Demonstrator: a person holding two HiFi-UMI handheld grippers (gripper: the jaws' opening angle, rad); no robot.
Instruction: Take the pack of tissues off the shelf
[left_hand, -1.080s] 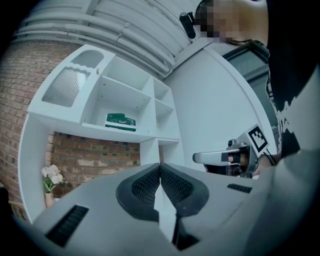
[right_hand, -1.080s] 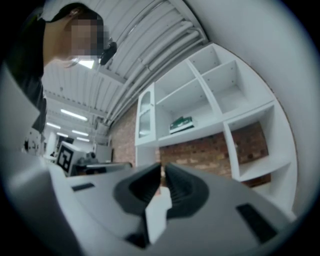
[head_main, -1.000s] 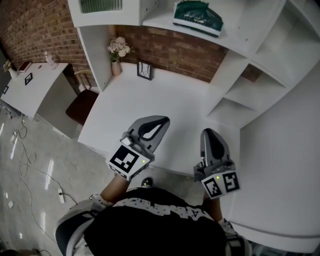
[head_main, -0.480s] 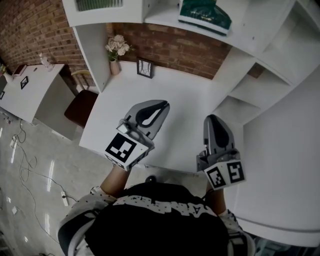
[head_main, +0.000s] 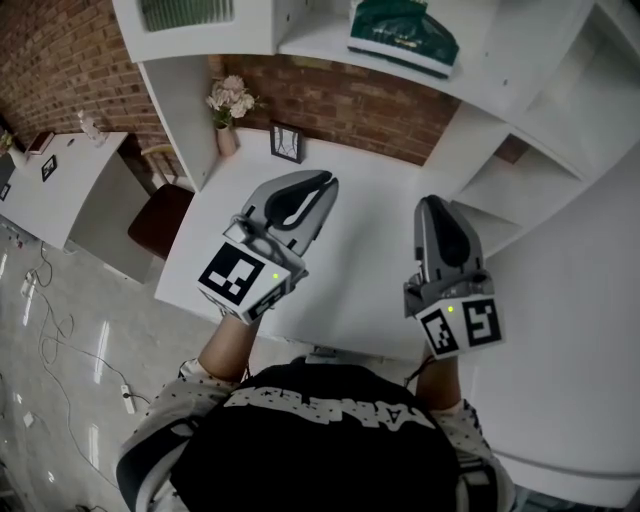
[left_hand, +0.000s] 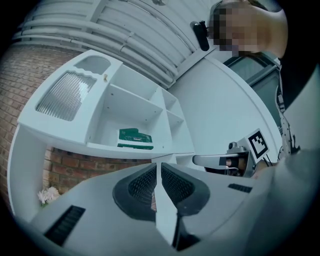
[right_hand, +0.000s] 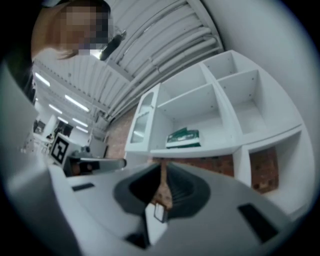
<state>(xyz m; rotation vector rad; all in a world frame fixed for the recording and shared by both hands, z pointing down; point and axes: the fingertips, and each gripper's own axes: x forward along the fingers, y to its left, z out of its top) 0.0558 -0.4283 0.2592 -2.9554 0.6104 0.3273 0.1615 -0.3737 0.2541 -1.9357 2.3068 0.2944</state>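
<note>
The green plastic pack of tissues (head_main: 403, 35) lies on the middle board of the white open shelf unit (head_main: 500, 95), in a compartment by itself, above the white desk top (head_main: 370, 215) and the red brick wall (head_main: 350, 100). Both grippers hover low over the desk, well apart from the pack and pointing up towards it. The left gripper (head_main: 325, 185) has its grey jaws just opening, with a thin slit between them and nothing in it. The right gripper (head_main: 433, 205) has its jaws together and is empty. At the back of the desk stand a small vase of pale flowers (head_main: 230, 105) and a dark-framed picture (head_main: 288, 142), near each other.
</note>
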